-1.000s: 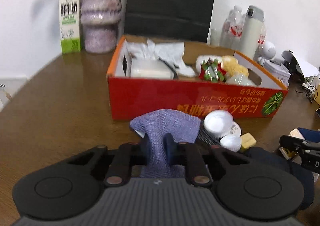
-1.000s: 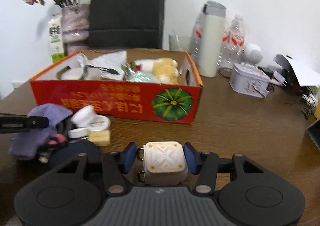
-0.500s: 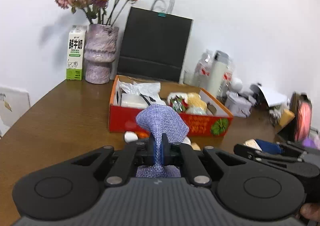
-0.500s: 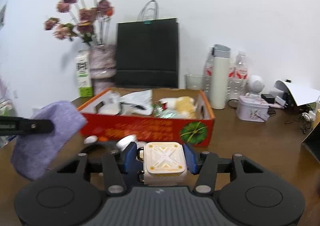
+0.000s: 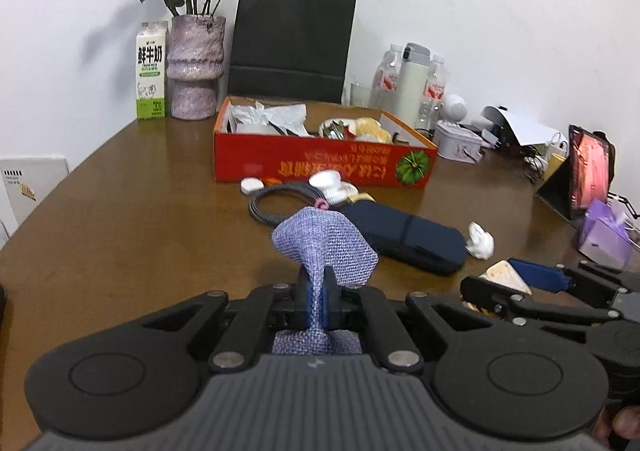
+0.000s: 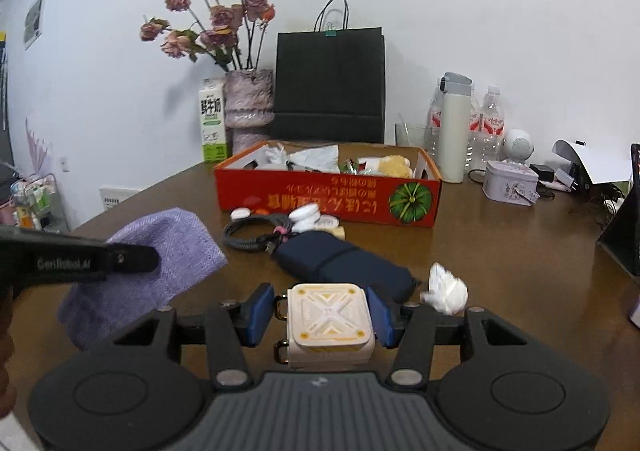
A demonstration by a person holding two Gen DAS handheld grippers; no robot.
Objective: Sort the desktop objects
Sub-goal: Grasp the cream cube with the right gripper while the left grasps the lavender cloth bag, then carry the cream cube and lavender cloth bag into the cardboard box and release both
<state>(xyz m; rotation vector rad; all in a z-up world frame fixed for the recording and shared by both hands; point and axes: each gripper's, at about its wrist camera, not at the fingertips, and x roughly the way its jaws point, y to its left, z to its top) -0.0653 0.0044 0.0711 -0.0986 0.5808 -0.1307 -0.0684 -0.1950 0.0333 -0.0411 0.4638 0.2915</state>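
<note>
Landmark: red cardboard box [image 5: 320, 167], long side toward the cameras, print upside down.

Left of and nearer than the box: left gripper [image 5: 318, 301], fingers pressed together on a purple cloth pouch [image 5: 326, 247]. The pouch is off the table; its long axis runs up and away from the jaws and the loose end fans wide above them. In the right wrist view the same pouch [image 6: 160, 247] hangs left of the box, partly covered by the left gripper [image 6: 132, 257].

In front of the box, on the table: white round lids [image 6: 306, 215], a coiled dark cable [image 5: 272, 203], a navy case [image 6: 344, 263] lying slantwise with its long axis running from the box toward the near right, and a crumpled white wad [image 6: 446, 289] off its near end.

Nearer than the box, centre-right: right gripper [image 6: 326, 315], fingers about half open, blue pads against both sides of a cream square box [image 6: 328, 321], flat patterned face up, clear of the table.

Surface: brown wooden table [image 5: 140, 219]; white wall behind. Behind the box: milk carton [image 5: 151, 75], vase [image 5: 195, 67] of dried roses, black paper bag [image 5: 292, 39]. Right of the box: bottles and a white flask [image 6: 454, 127].

Box contents partly hidden by its wall. Right table edge cut off.
</note>
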